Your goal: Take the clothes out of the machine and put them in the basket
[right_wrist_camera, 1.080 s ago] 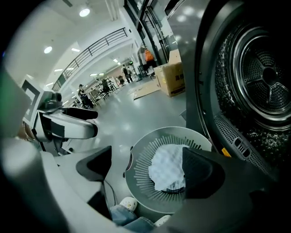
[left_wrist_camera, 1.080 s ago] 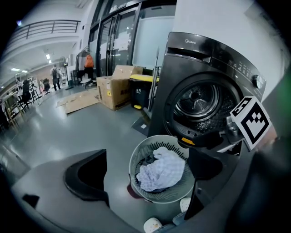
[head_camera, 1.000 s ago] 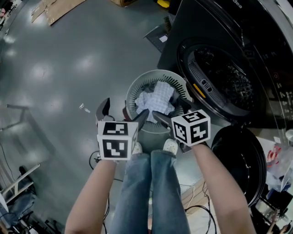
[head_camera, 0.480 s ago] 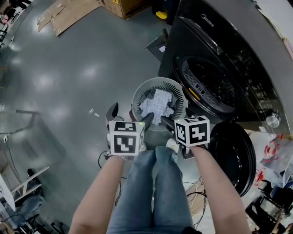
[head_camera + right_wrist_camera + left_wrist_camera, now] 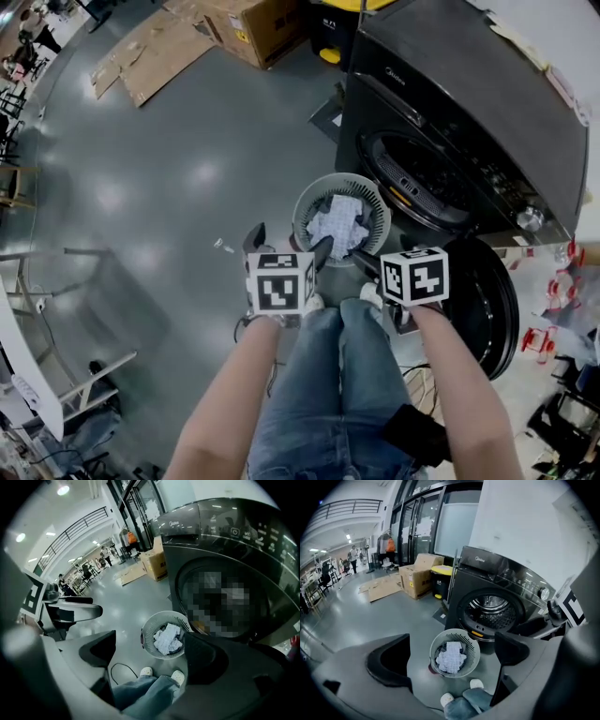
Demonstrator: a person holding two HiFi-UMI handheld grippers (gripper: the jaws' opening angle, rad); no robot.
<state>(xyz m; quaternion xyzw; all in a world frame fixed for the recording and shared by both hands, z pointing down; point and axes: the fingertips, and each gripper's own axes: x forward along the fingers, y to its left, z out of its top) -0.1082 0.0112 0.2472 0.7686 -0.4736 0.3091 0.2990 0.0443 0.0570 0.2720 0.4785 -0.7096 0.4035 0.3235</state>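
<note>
Left gripper (image 5: 450, 654) and right gripper (image 5: 150, 656) are hovering over the basket (image 5: 302, 208), jaws wide apart, carrying nothing. Clothes (image 5: 337, 225) are lying inside it. Machine (image 5: 450, 103) drum (image 5: 490, 611) is looking empty, so unloading is likely finishing.

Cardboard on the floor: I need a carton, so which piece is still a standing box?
The box nearest the washer; it stands upright, while the other pieces lie flat on the floor.
</note>
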